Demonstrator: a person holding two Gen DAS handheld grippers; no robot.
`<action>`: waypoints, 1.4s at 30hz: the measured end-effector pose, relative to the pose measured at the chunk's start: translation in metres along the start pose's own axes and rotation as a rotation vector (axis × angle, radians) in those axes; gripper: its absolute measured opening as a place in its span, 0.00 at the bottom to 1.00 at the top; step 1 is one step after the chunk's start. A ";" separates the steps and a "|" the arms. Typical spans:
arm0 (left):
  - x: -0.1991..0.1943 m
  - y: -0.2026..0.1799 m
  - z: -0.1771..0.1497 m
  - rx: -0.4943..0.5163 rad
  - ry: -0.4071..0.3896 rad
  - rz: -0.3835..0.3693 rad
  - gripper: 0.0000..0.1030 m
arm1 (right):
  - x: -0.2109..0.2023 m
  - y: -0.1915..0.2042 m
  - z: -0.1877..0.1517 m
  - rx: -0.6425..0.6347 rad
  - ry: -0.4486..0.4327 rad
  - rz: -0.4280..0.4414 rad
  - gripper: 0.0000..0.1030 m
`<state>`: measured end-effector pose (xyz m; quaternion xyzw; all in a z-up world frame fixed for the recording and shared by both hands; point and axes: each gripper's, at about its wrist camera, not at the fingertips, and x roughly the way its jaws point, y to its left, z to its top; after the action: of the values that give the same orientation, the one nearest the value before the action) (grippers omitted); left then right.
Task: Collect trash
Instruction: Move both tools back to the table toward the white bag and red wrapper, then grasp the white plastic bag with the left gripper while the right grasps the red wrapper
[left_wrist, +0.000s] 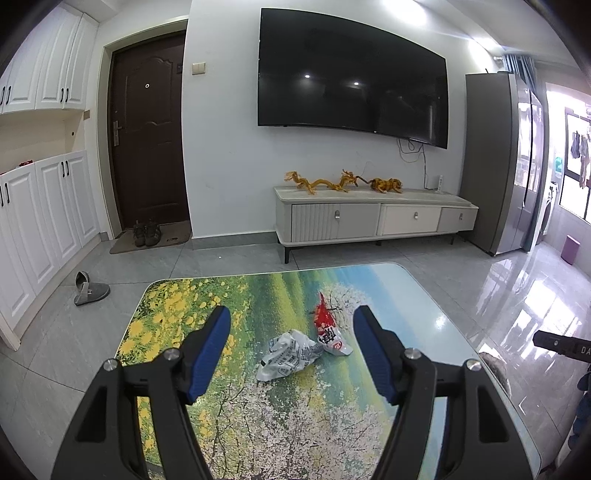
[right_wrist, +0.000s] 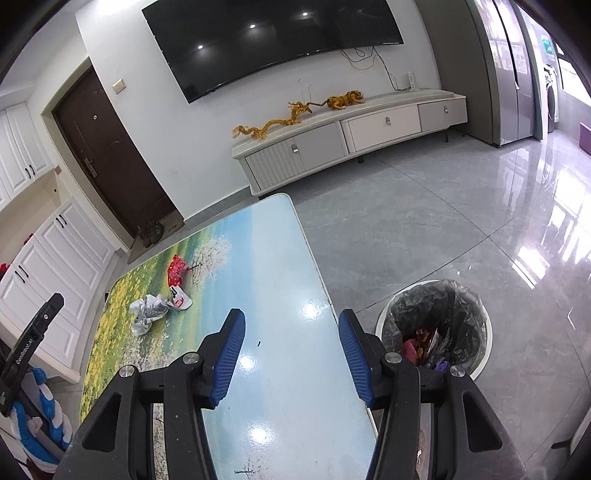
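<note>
Trash collection, partly done: lined bin (right_wrist: 436, 328) on the floor beside the tabletop (right_wrist: 280, 280) already holds wrappers; crumpled white wrapper (left_wrist: 286, 354) and red snack packet (left_wrist: 327, 326) remain on the tabletop, touching; left tool (left_wrist: 291, 350) released, empty, aimed at them; right tool (right_wrist: 291, 354) released, empty.

A glossy landscape-printed table (left_wrist: 177, 295) carries a crumpled white printed wrapper (left_wrist: 286, 354) touching a red-and-white snack packet (left_wrist: 327, 328).
</note>
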<state>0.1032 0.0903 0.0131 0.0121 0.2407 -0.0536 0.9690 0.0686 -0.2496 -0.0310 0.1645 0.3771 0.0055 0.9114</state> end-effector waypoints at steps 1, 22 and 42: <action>0.000 0.000 0.000 0.000 0.001 0.000 0.65 | 0.001 0.002 -0.001 -0.003 0.004 0.002 0.49; 0.028 0.040 -0.047 -0.082 0.109 -0.054 0.66 | 0.028 0.008 -0.008 -0.047 0.062 -0.005 0.50; 0.140 0.032 -0.040 -0.028 0.310 -0.269 0.66 | 0.111 0.051 0.014 -0.153 0.169 0.118 0.50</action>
<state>0.2106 0.1109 -0.0879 -0.0256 0.3872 -0.1769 0.9045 0.1635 -0.1902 -0.0822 0.1153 0.4408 0.1015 0.8844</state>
